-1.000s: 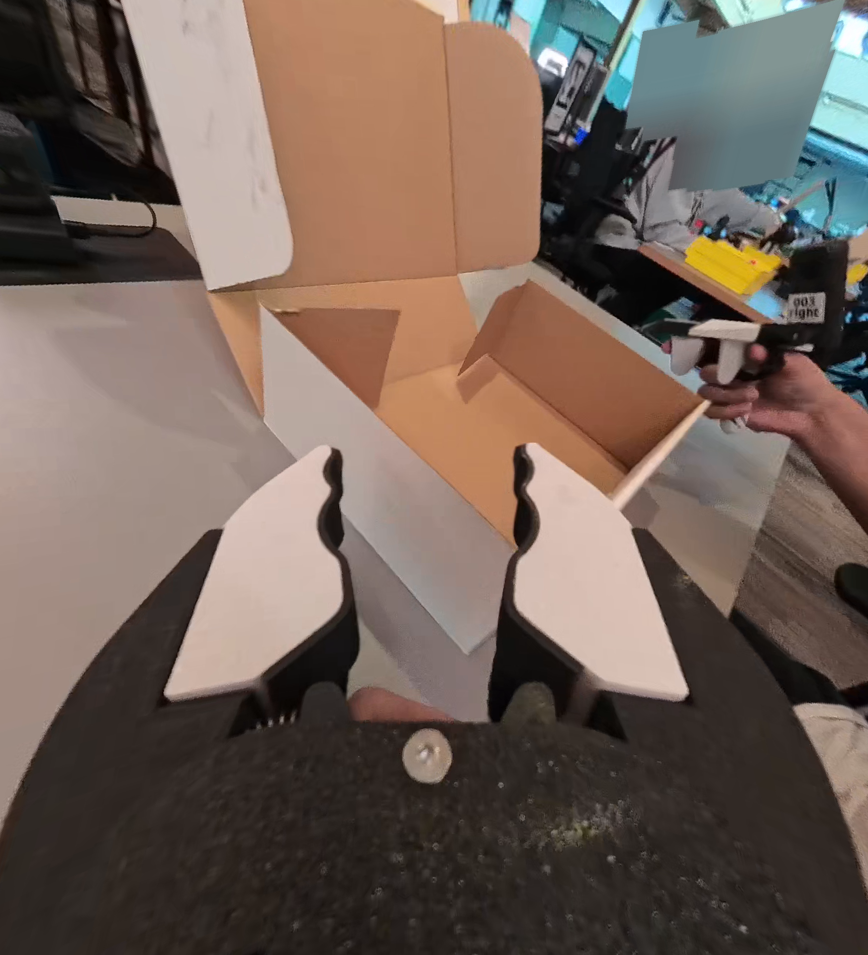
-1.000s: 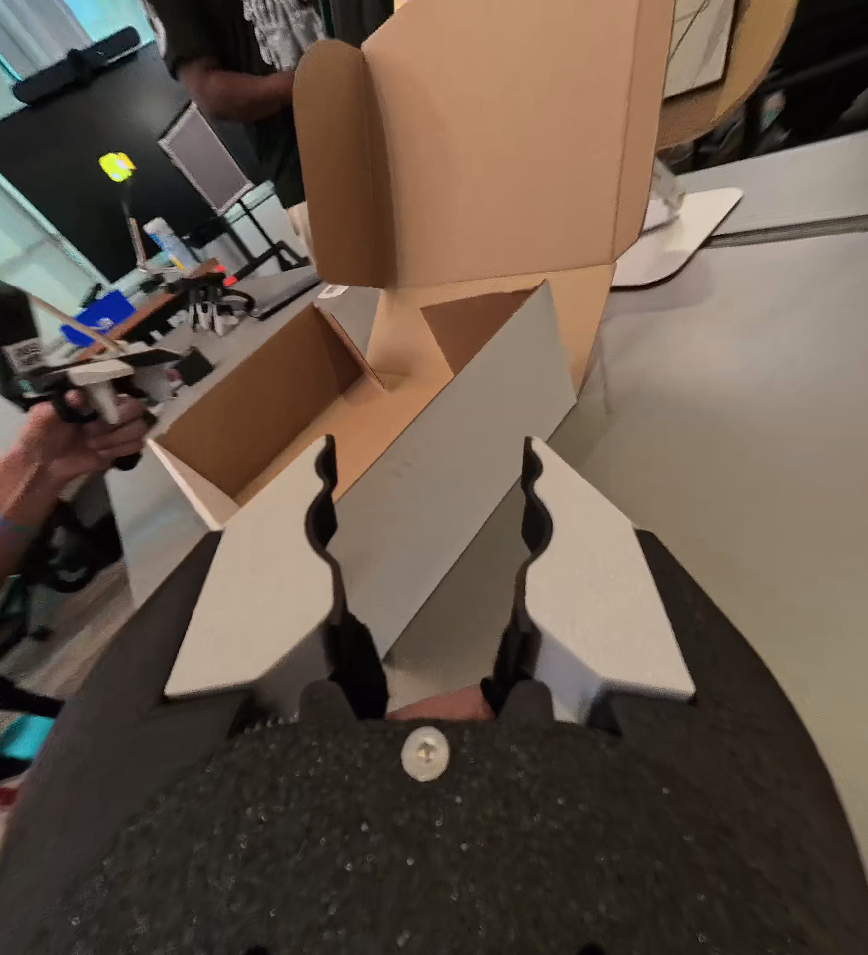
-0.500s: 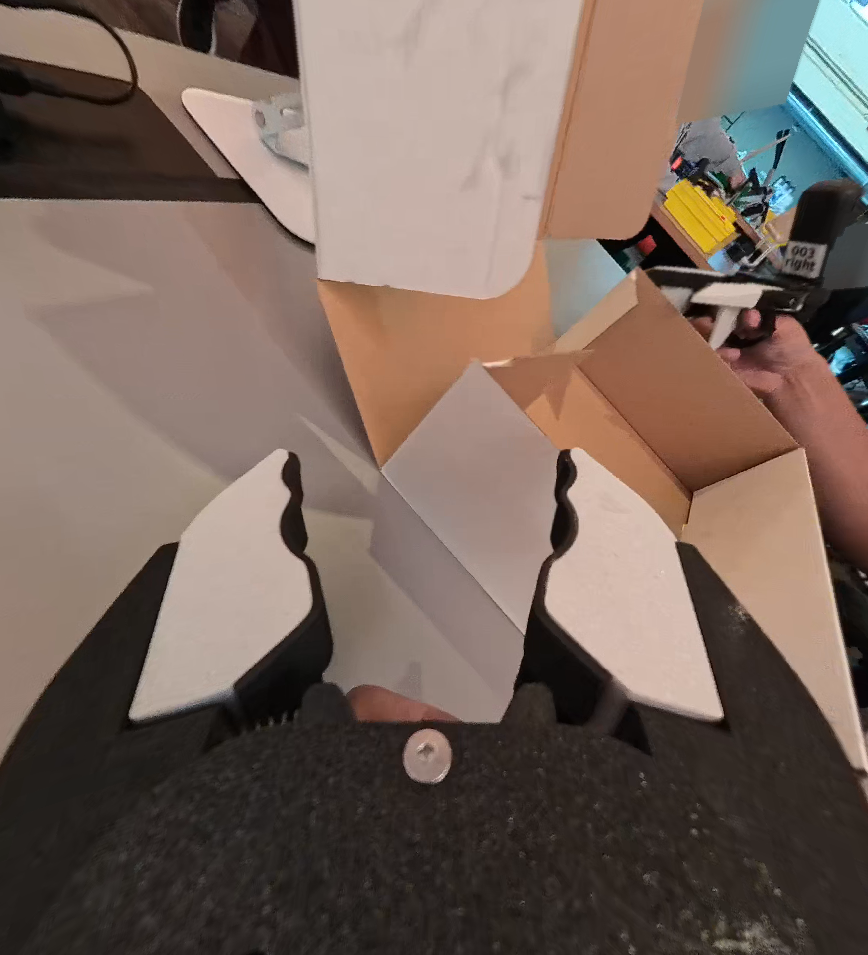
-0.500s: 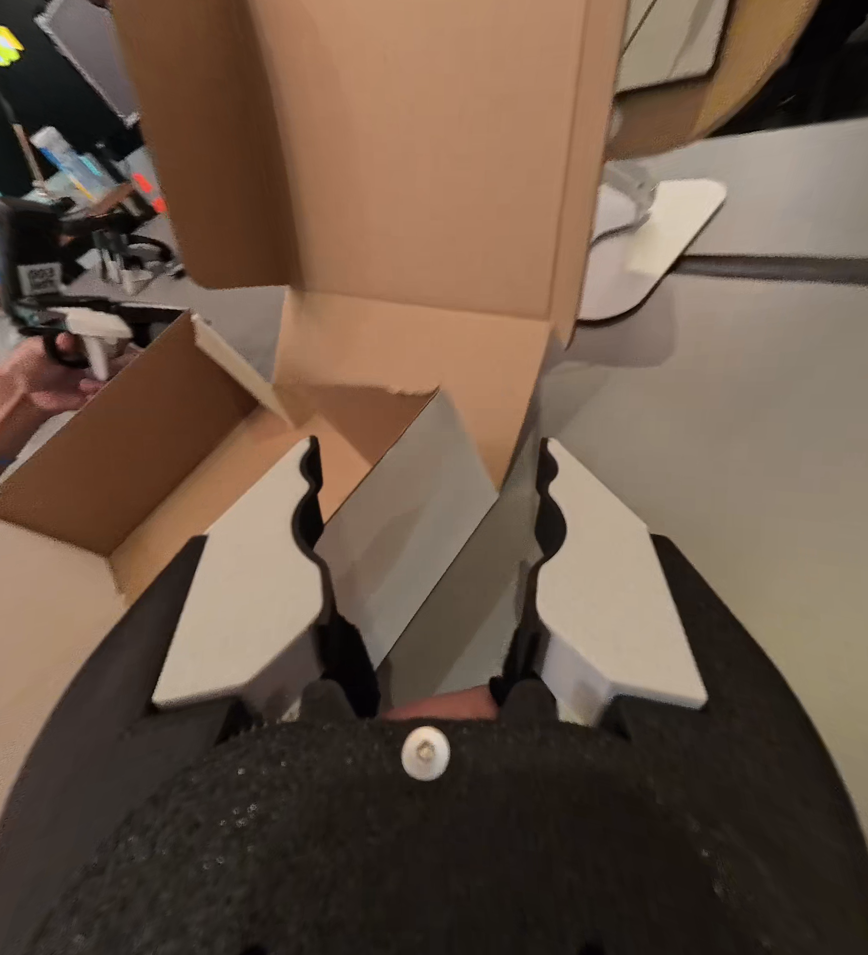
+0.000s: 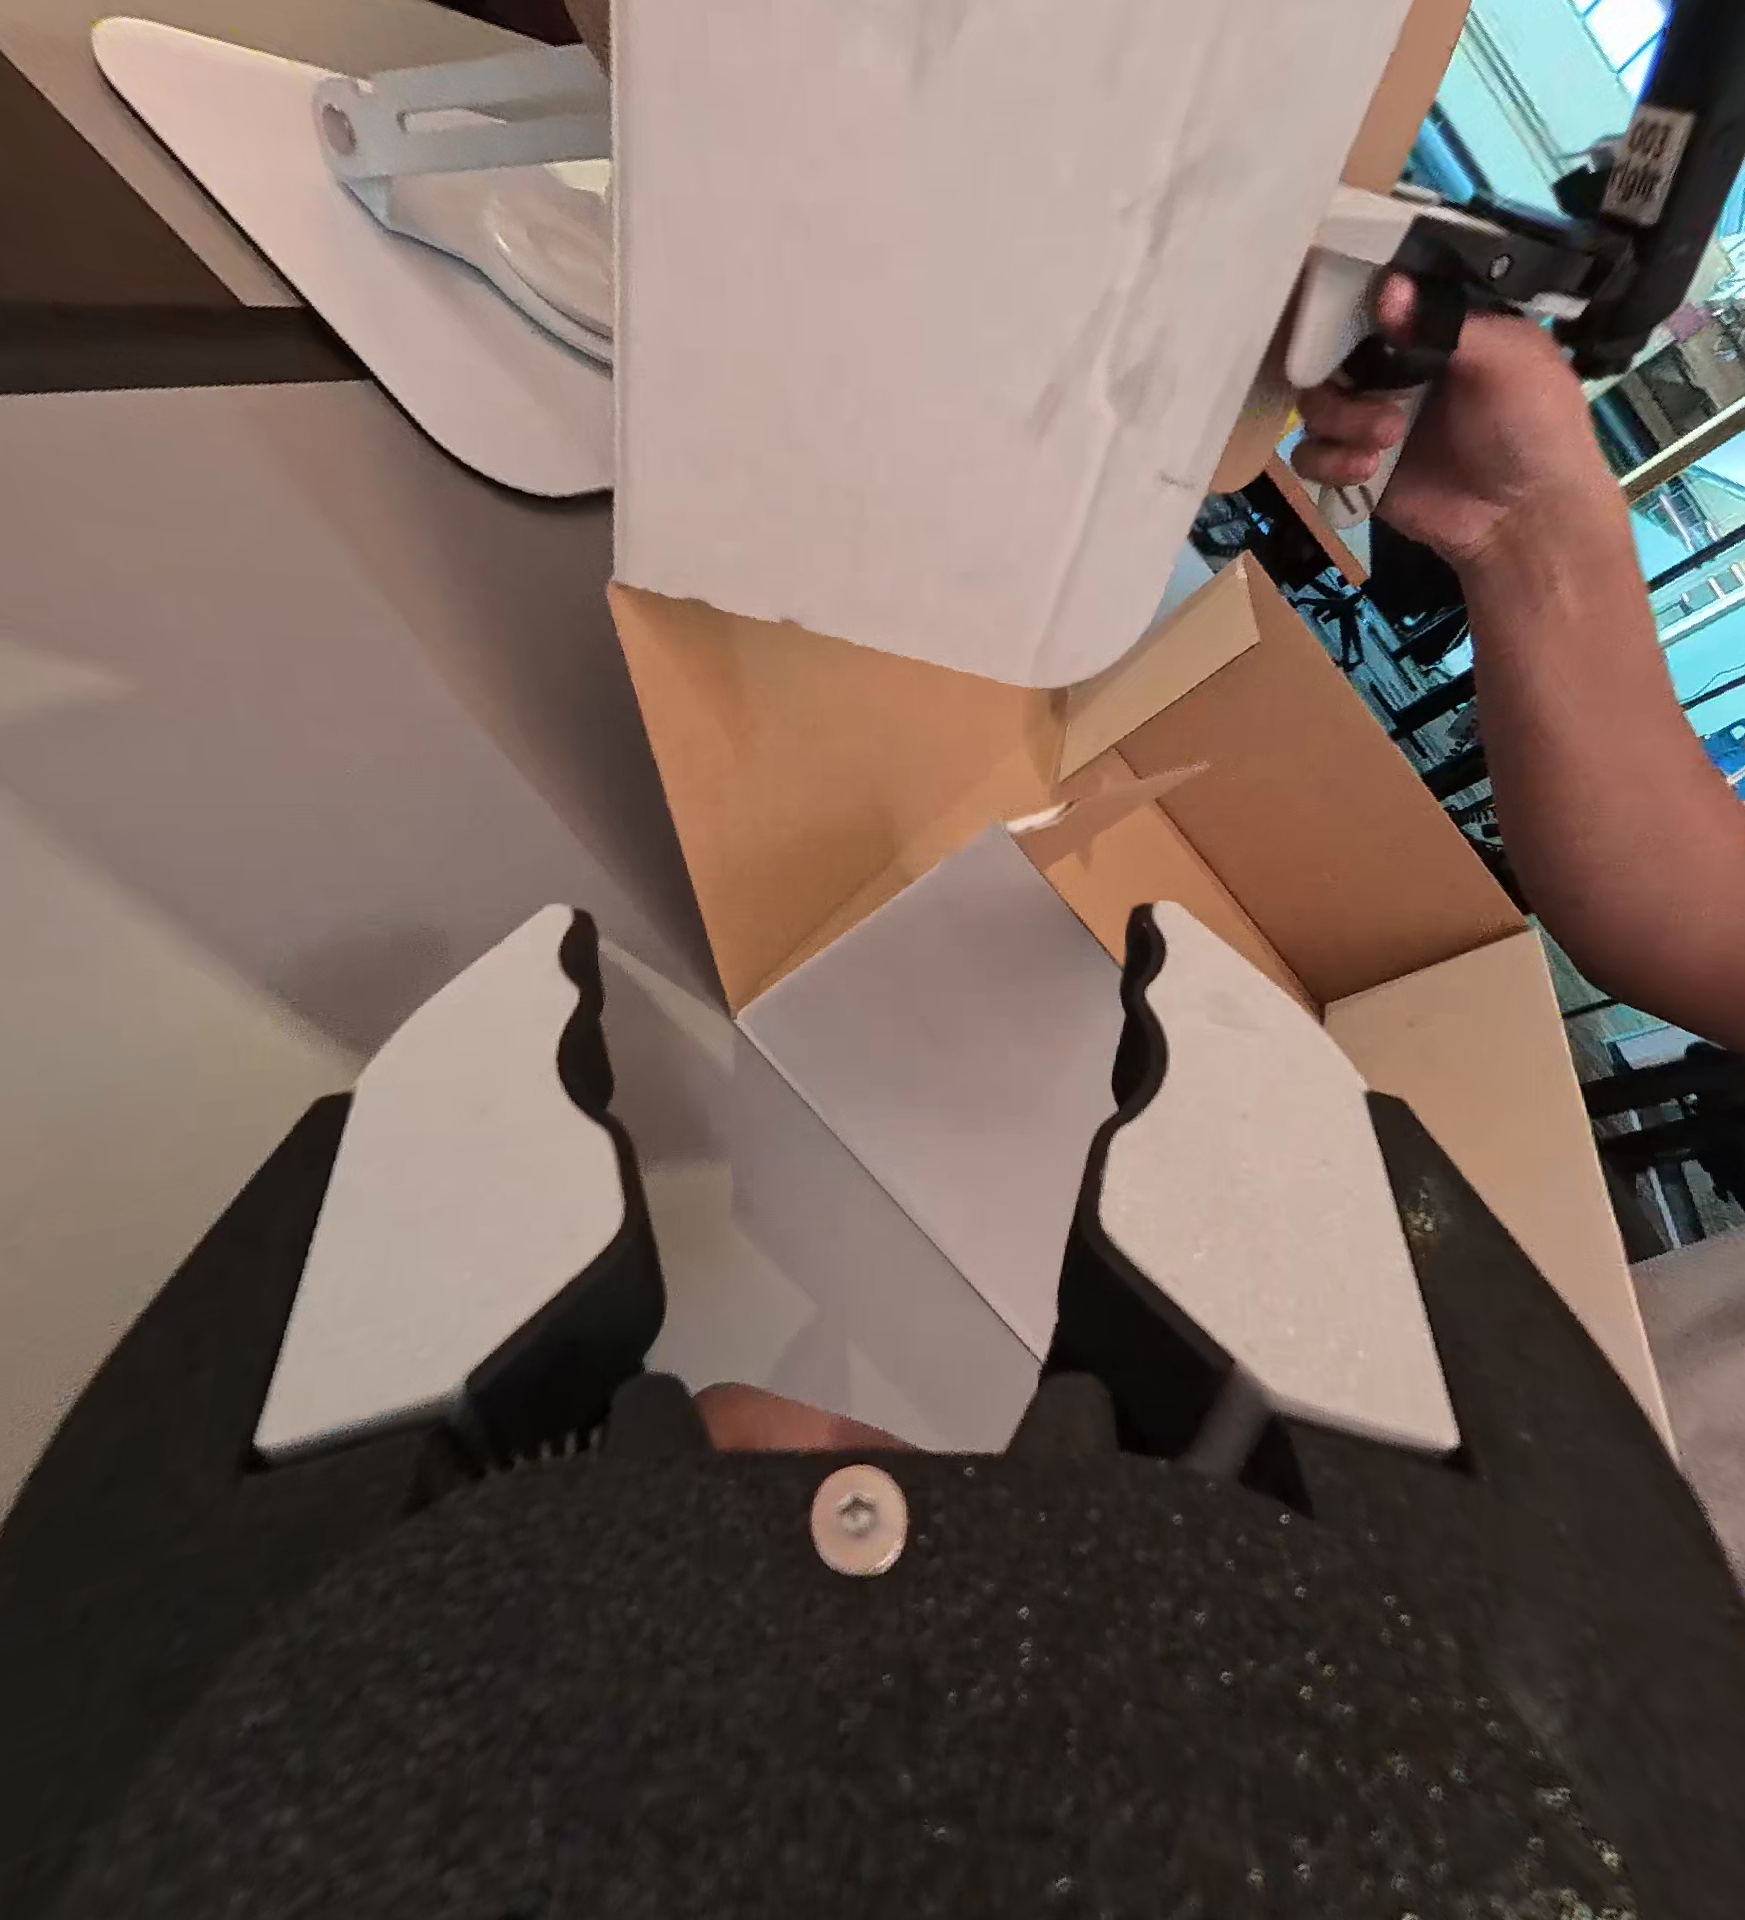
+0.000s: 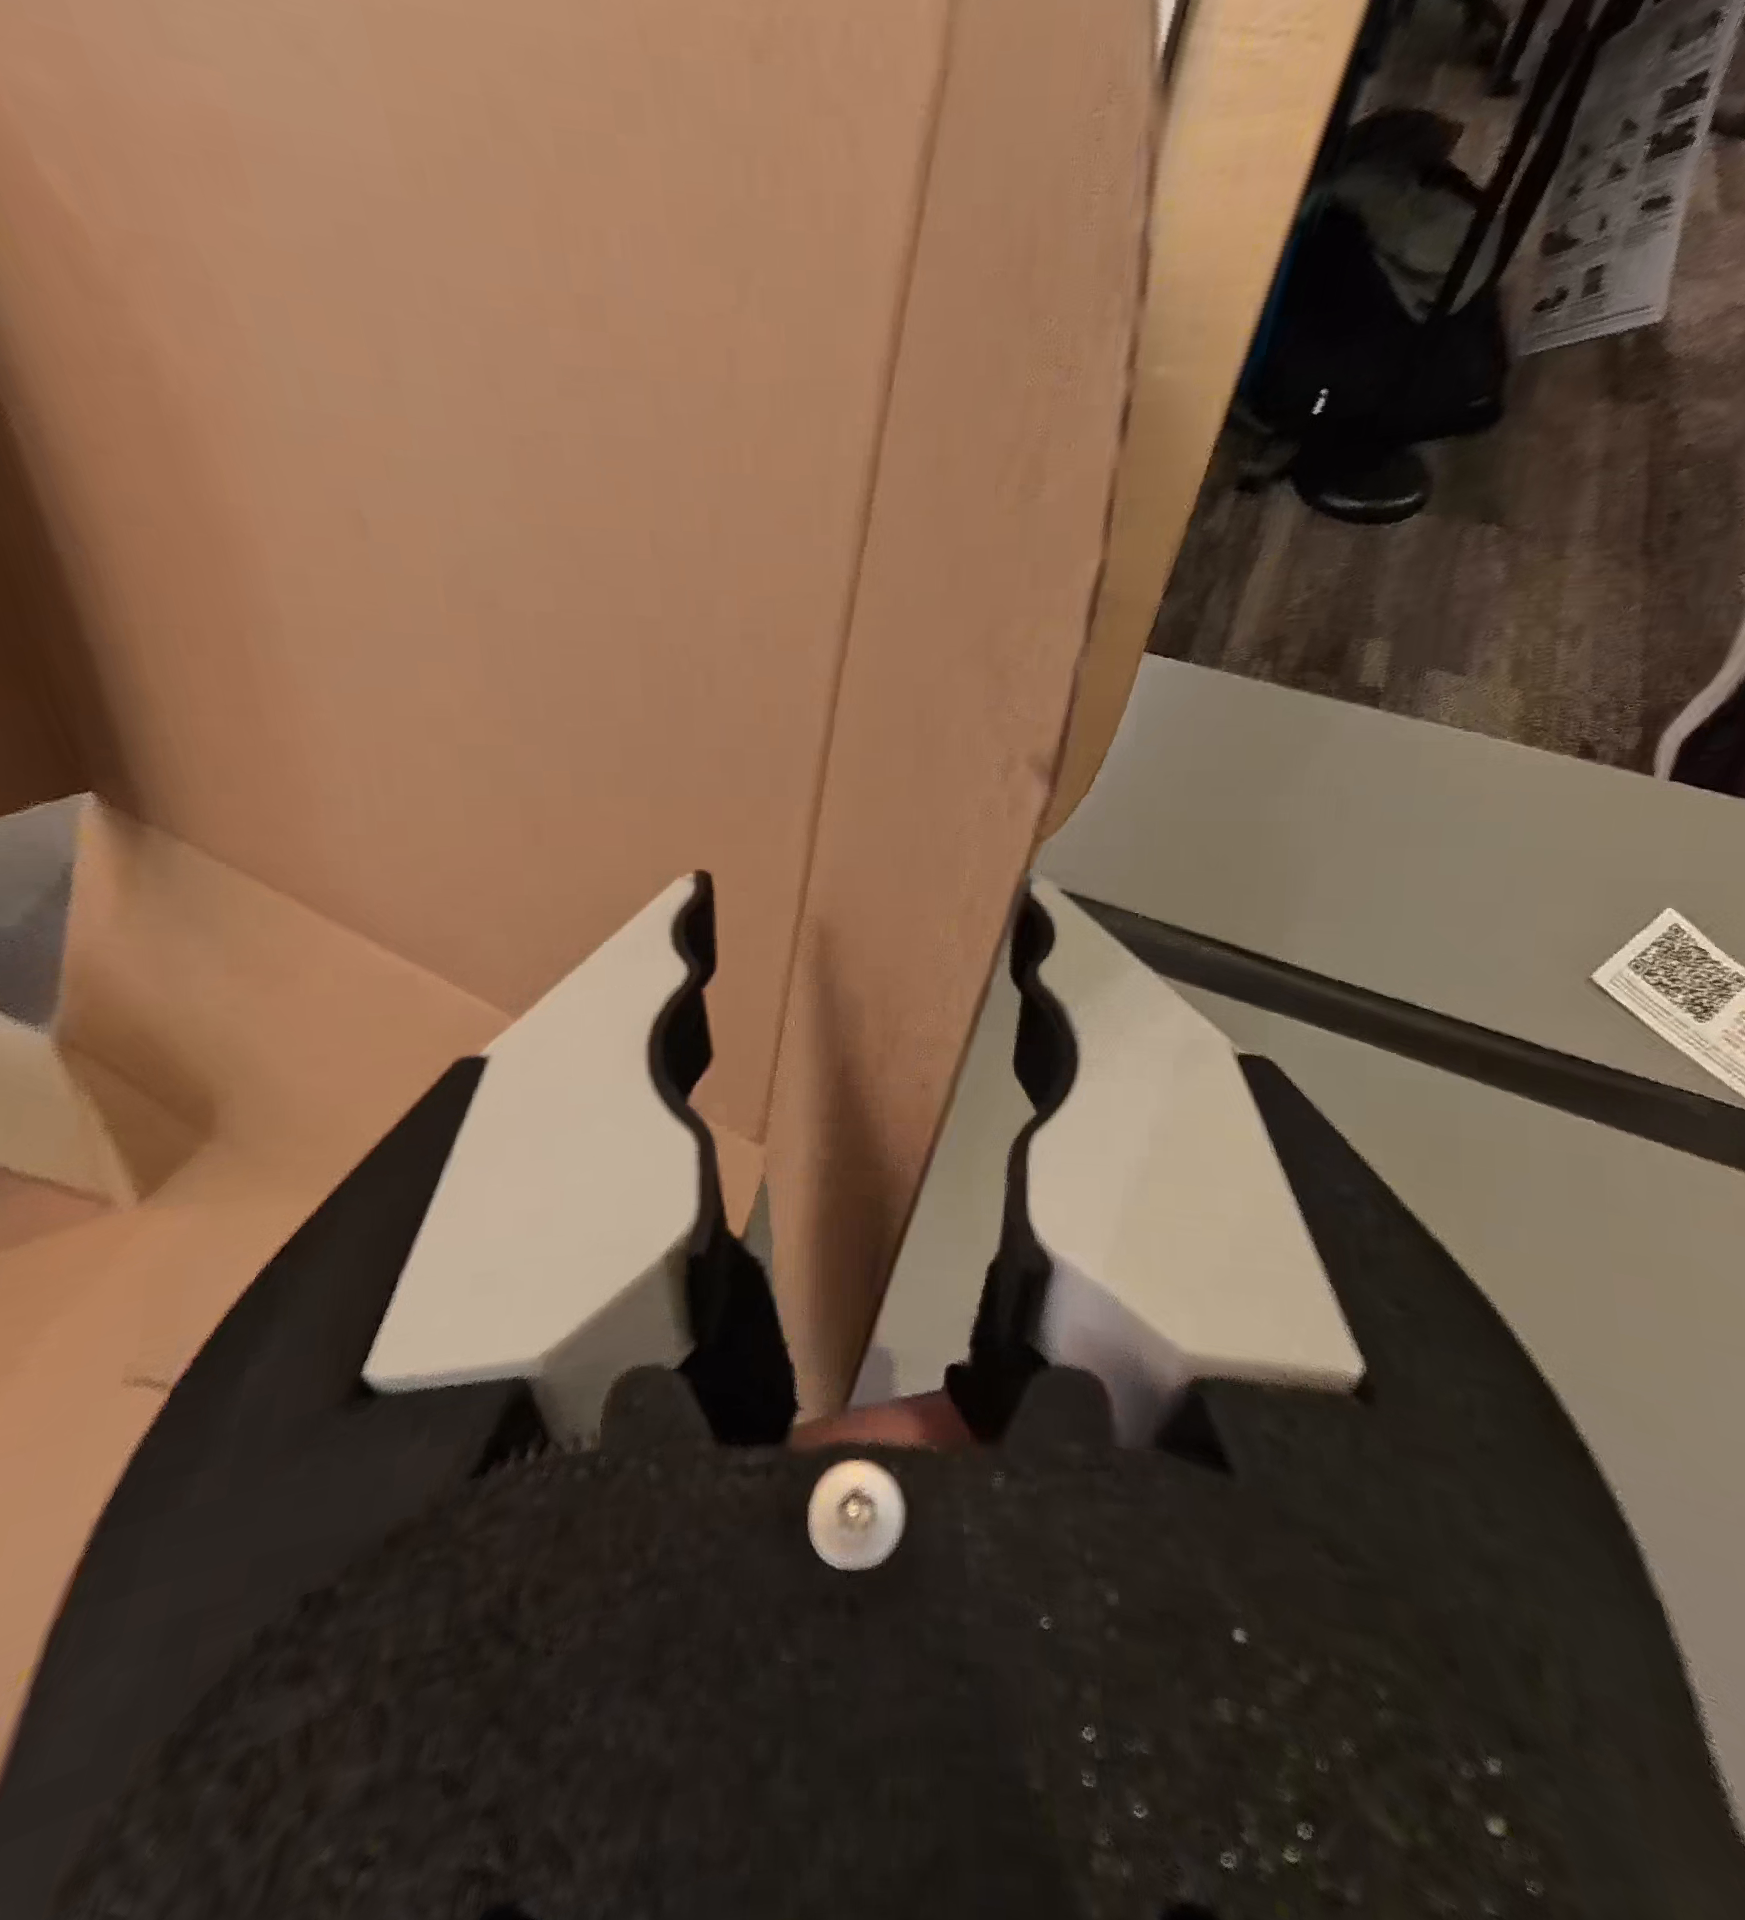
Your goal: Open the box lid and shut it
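Observation:
The cardboard box (image 5: 1294,831), white outside and brown inside, stands open on the grey table (image 5: 172,727). Its lid (image 5: 951,312) stands upright. My left gripper (image 5: 860,925) is open, and the box's near white corner (image 5: 930,1060) lies between its fingers. My right gripper (image 6: 863,899) is open, with the edge of the lid's brown side flap (image 6: 909,935) running between its fingers; I cannot tell if a pad touches it. In the left wrist view the right gripper (image 5: 1356,239) sits at the lid's far edge, held by a hand (image 5: 1450,447).
A white stand base with a metal arm (image 5: 380,260) lies on the table behind the box. A black strip (image 6: 1419,1029) and a paper card (image 6: 1720,997) lie on the table to the right. Beyond the table edge are a floor and chairs (image 6: 1367,364). The grippers' ends are close to 35 cm from one another.
My right gripper has moved up to the lid's side flap and its jaws have narrowed around it. My left gripper has come closer to the box's near corner, with jaws wider than a second ago.

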A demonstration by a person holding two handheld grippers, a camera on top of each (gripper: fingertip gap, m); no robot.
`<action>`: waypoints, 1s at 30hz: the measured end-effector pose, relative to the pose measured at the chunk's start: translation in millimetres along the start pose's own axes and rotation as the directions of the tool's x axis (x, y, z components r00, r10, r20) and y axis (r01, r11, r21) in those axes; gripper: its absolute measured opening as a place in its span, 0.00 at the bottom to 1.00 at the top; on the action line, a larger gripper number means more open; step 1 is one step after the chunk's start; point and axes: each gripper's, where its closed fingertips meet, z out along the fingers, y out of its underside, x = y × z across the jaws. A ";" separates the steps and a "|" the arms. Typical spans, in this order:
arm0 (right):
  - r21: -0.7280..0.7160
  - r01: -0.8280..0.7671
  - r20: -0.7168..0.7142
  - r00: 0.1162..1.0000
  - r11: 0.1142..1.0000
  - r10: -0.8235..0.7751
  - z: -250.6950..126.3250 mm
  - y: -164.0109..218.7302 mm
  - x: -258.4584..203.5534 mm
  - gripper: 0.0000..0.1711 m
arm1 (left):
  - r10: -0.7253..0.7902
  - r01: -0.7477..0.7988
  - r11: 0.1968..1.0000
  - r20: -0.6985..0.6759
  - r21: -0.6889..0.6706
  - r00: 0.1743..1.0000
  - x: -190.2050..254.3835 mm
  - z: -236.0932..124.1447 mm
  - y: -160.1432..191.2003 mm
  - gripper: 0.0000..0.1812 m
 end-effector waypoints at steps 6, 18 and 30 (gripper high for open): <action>-0.016 -0.029 0.034 0.999 0.999 0.030 10.2 -1.6 -18.2 0.05 | -0.002 0.002 1.000 0.004 -0.010 1.000 7.6 13.7 1.9 0.45; 0.086 0.103 -0.043 0.994 0.991 -0.100 -10.3 -31.2 -53.3 0.01 | 0.117 -0.132 0.987 0.150 0.091 0.982 31.2 18.2 -0.4 0.10; 0.126 -0.108 -0.070 0.991 0.986 0.117 -27.1 -31.8 -53.6 0.01 | 0.258 -0.334 0.941 0.534 0.048 0.805 33.9 12.2 0.7 0.05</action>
